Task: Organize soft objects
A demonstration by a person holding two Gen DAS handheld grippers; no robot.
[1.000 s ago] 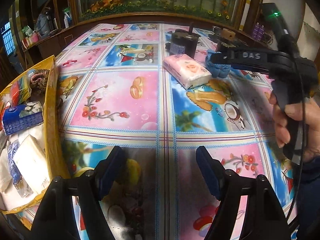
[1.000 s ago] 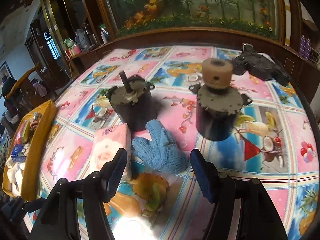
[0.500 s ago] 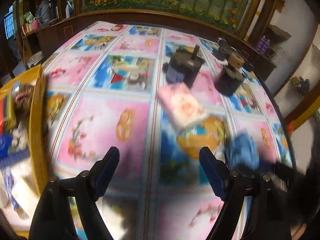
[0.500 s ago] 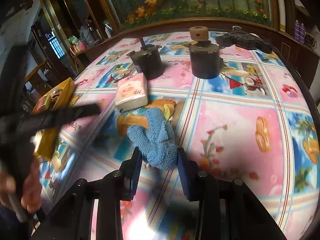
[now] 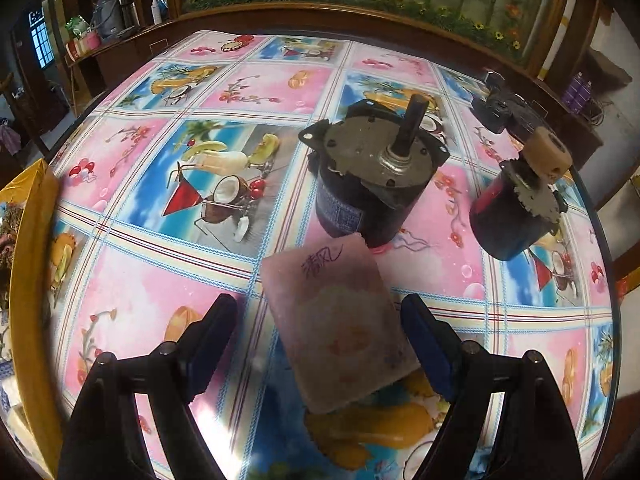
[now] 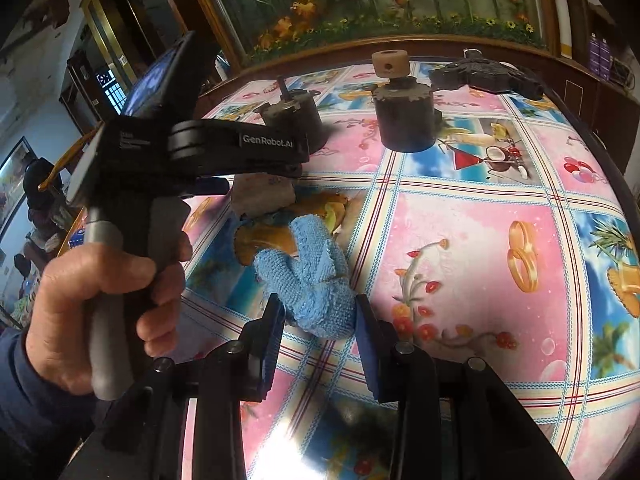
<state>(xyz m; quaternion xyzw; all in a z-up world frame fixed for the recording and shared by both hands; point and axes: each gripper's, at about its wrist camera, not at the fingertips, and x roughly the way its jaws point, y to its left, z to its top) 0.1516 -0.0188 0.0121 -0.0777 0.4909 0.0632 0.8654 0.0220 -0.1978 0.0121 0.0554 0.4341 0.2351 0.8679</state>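
Note:
A pink tissue pack [image 5: 340, 328] lies on the patterned table between the fingers of my left gripper [image 5: 320, 344], which is open around it without closing. The pack also shows in the right wrist view [image 6: 262, 196], partly hidden by the left gripper's body [image 6: 236, 148]. My right gripper [image 6: 318, 328] is shut on a blue knitted glove [image 6: 312, 280], which lies on the table and sticks out forward from the pads.
Two dark motors stand behind the pack [image 5: 372, 176] and to its right [image 5: 516, 208], the right one with a tan spool on top. A black device [image 6: 488, 76] lies at the far edge. A yellow box [image 5: 28, 264] of items stands at the left.
My left gripper has moved forward and right, so the tissue pack now sits between its fingers. My right gripper closed on the blue glove and drew it back from the motors.

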